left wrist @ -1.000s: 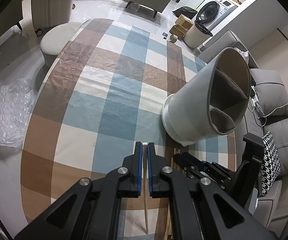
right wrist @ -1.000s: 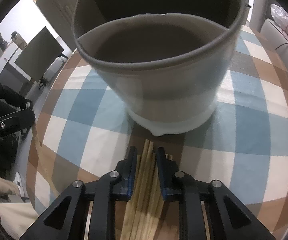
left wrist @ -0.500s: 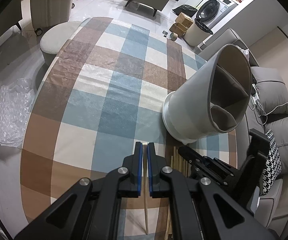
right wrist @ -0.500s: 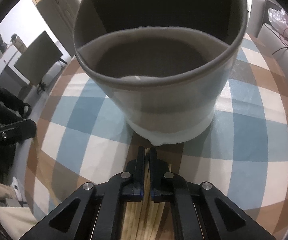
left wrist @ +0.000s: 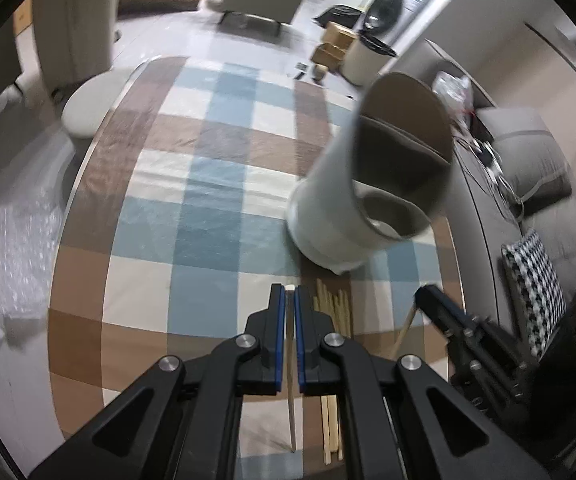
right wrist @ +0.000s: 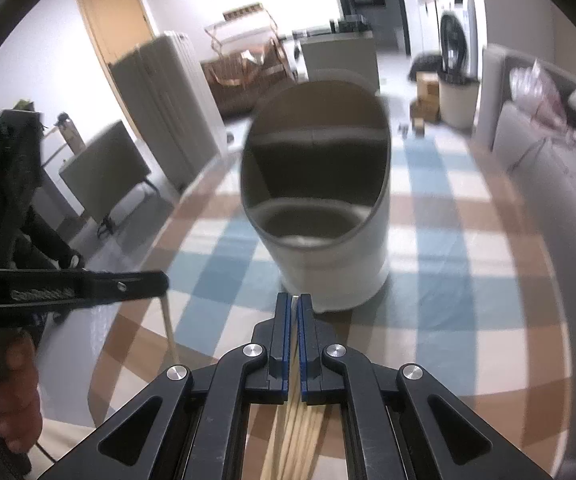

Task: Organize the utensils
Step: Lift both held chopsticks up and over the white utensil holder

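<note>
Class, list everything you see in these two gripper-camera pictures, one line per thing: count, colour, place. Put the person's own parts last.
Utensil holder: one, pale grey with darker divided inside, standing on the table.
Loose chopsticks: several, light wood, lying on the table in front of the holder.
Tablecloth: one, blue, brown and cream checks, covering the table.
Bin: one, cream with a dark liner, on the floor beyond the table.
Washing machine: one, white, far wall.
Checked cushion: one, black and white, on the grey sofa.
Left gripper: black with blue fingers, shut on one chopstick.
Right gripper: black with blue fingers, shut on a chopstick.
Hand: one, lower left of the right view, holding the left gripper's handle.
</note>
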The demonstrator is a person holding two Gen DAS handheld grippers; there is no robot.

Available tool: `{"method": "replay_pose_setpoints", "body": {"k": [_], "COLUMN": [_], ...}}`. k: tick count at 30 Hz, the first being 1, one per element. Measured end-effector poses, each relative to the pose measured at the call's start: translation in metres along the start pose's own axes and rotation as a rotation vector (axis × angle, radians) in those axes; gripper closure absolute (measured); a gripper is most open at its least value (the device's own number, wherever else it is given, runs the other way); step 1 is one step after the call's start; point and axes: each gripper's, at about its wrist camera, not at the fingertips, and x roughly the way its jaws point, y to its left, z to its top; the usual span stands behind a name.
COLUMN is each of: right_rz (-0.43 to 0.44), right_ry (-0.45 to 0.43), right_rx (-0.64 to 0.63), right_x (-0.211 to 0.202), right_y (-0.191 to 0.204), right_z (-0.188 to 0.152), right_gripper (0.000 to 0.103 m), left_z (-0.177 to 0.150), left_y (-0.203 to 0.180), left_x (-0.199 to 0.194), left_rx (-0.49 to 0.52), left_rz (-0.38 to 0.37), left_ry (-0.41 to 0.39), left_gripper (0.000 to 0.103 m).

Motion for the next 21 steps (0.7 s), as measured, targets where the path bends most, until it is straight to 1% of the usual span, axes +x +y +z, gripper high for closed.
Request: {"method": "replay_pose_setpoints", "body": {"k": [1,4,9,14,16,18,19,21], "right_rz": [0.000,0.000,0.003,0.009,0.013,0.017,0.019,0.023], "right_ry": [-0.025,-0.087,-0.129,-0.179,-0.194,-0.211,-0.217,-0.226], "right_rx": [-0.009,-0.025,-0.033,-0.040,-0.038,-0.034,-0.032,-0.030], "right_x": [0.002,-0.010,-0.022,-0.034,-0.035,-0.036,-0.037,-0.038], "right_y": [0.010,0.017,0.022,0.024,0.023,0.021,0.020,0.019], "right_z": [0.003,0.006,0.010,0.018,0.020,0.023,0.024,0.025], "right_gripper": [0.101,0.101,0.101,0.101,0.101,0.101,0.101,0.101], "left_z": [-0.001,-0.002,0.002,0.010,0.016,0.021,0.024,0.028], "left_y": [-0.002,-0.010,-0.029,-0.044,-0.048,-0.051,-0.052,-0.053], "left_x": [-0.002,-0.010,-0.026,-0.036,-0.042,-0.050,-0.055,-0.063], "left_rx": [0.007,0.026,0.074,0.117,0.125,0.131,0.135,0.151], "left_rz": [-0.005,0.002,-0.002,0.004,0.006,0.027,0.015,0.041], "left_ry": [0.001,-0.009,-0.064,-0.099,-0.136,-0.186,-0.214,-0.267], "left_gripper": [0.103,0.103,0.103,0.103,0.103,0.103,0.103,0.103]}}
